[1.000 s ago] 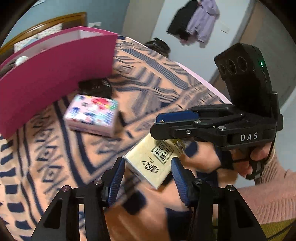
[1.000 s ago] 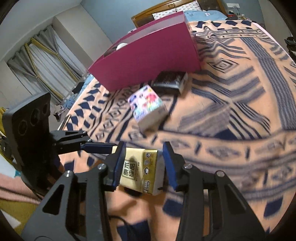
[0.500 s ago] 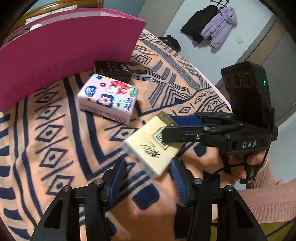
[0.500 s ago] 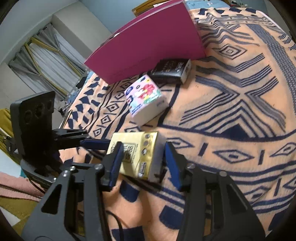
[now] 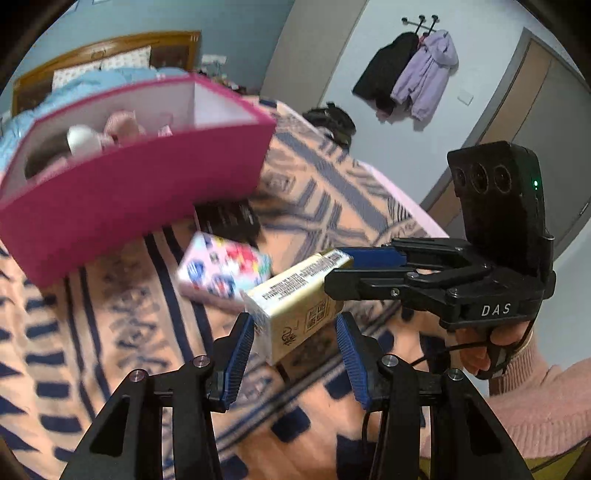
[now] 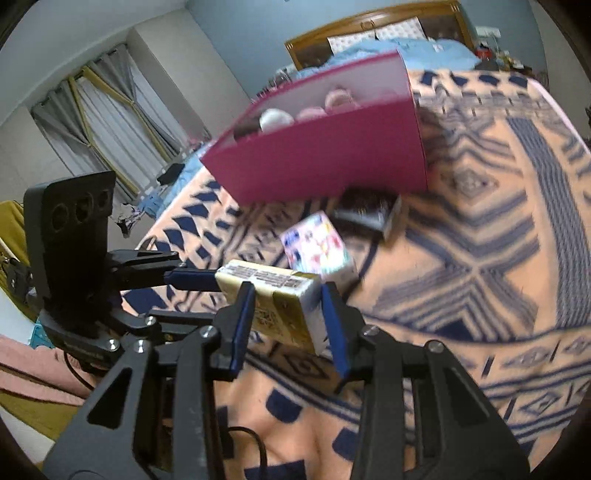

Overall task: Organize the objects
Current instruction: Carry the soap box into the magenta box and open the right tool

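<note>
Two grippers meet on one yellow tissue pack, which hangs tilted just above the patterned bedspread, clear of the fabric, with its barcode face turned up.

From the right wrist view, the right gripper has its blue-padded fingers set narrow, pressed against opposite sides of the pack, so it is held there. A hand in a pink knitted sleeve works this gripper's trigger.

The left gripper comes at the pack's other end. Its fingers have just been drawing in to a narrow gap, and the pack sits between them. One pad lies against the pack's lower corner. The other pad is just beside the pack's edge, and I cannot tell whether it presses on it. In the right wrist view one blue finger of this gripper touches the pack's left end and its partner is hidden behind the right gripper.

Just beyond the yellow pack, a floral tissue pack lies on the bedspread, blurred. Behind that lies a black box, just beside the foot of a tall magenta box. The magenta box is open at the top and holds soft pink and white things, too blurred to name.

At the far end of the bed stands a wooden headboard. Dark and lilac coats hang on wall hooks, and grey curtains cover the window.
</note>
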A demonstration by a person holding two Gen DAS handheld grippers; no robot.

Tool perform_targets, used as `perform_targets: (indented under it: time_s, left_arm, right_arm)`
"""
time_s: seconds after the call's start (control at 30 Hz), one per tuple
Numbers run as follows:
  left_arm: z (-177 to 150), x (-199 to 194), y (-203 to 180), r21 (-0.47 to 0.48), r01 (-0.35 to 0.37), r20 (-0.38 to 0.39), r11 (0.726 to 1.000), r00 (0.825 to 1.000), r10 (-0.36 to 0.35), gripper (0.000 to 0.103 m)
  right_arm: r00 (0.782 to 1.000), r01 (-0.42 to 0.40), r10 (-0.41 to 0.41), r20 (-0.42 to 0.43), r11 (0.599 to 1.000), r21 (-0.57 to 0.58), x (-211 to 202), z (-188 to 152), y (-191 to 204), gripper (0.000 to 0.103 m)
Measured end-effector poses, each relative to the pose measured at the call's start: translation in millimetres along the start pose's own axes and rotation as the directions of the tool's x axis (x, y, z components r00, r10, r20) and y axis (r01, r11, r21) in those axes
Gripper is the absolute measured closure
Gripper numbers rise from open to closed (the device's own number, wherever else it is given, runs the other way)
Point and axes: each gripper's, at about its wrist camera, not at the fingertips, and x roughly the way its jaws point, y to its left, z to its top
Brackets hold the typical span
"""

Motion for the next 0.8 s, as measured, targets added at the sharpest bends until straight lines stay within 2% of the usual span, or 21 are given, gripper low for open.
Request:
perform_targets:
  time_s: [0.23,0.5,0.8]
  left_arm:
    - [34.5,-15.1,4.8,0.04,-0.053,0.066,0.998,0.997,0.051,0.056]
    - [85.8,-22.7,25.9,0.029,-0.108,0.119,0.994,0.987,0.104,0.056]
    - [129.5,-19.1,48.4,0.011,-0.185,0.151,0.983,0.972,0.182,0.056]
  right_arm:
    - [0.997,-0.001,0.005,0.081,0.999,-0.044,-7.4,40.3,6.4,0.063]
    - [0.987,0.01,0.003,0.162,0.997,-0.08,-9.1,93.7,6.9,0.063]
    - [0.982,0.014,0.004,0.188,0.995,-0.095,7.9,142.9,-3.8,0.063]
